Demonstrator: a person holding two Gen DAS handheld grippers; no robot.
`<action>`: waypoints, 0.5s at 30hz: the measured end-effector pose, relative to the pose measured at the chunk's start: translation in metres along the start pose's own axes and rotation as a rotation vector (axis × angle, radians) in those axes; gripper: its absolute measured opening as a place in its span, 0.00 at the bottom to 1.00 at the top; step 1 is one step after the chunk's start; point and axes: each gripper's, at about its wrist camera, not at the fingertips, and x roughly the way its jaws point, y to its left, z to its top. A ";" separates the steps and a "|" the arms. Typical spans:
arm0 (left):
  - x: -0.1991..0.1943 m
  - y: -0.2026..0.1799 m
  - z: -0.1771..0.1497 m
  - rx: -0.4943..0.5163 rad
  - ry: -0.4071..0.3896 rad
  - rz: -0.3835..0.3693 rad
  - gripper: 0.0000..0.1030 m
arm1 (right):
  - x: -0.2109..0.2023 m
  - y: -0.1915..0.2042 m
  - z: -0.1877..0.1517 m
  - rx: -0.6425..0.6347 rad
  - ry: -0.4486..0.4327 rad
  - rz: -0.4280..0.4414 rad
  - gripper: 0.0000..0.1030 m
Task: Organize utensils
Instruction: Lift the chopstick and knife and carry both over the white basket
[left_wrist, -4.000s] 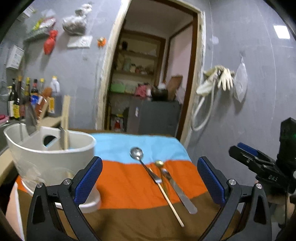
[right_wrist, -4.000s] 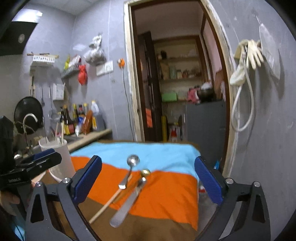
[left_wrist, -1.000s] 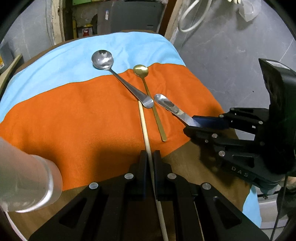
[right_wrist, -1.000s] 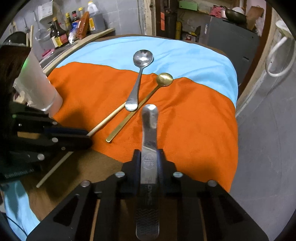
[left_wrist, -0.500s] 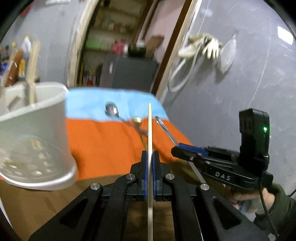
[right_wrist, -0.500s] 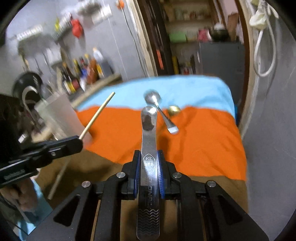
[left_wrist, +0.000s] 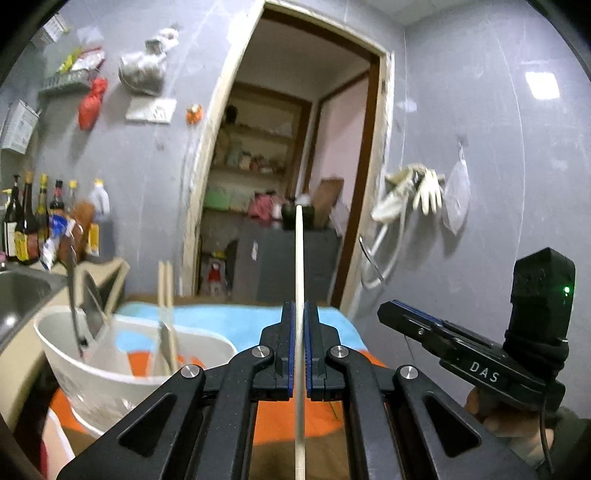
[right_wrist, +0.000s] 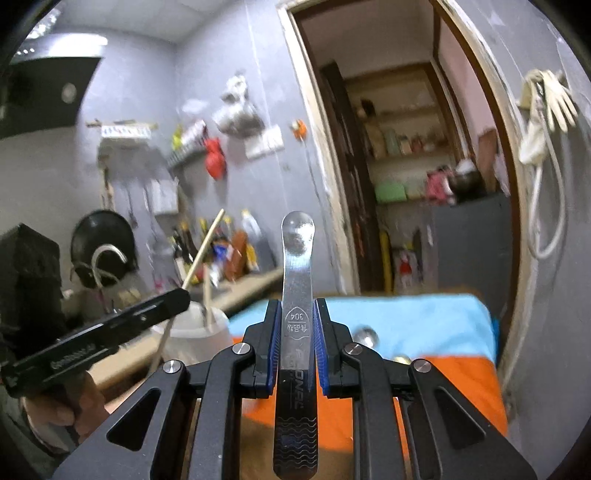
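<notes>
Both hands had lifted off the striped cloth (left_wrist: 325, 421) since a moment before, each carrying a piece upward. Largest first: the white holder (left_wrist: 110, 373) stood on the desk at the left (some utensils already in it). The right hand-held gripper (right_wrist: 295, 332) pinched a flat steel utensil (right_wrist: 297, 266) by its handle; the left hand-held gripper (left_wrist: 300, 343) was pressed tight on a thin chopstick (left_wrist: 298, 258). That long stick could pivot or slip, I thought, or clip the holder's rim.

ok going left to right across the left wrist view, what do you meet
bottles → white utensil holder → chopstick in the left hand-held gripper → hanging gloves → right hand-held gripper
</notes>
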 end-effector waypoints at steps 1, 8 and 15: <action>-0.002 0.006 0.004 -0.010 -0.020 0.001 0.02 | 0.005 0.005 0.005 -0.002 -0.019 0.018 0.14; -0.016 0.078 0.031 -0.134 -0.132 0.017 0.02 | 0.045 0.029 0.029 0.075 -0.119 0.161 0.14; -0.024 0.148 0.050 -0.234 -0.242 0.120 0.02 | 0.085 0.041 0.029 0.192 -0.201 0.237 0.14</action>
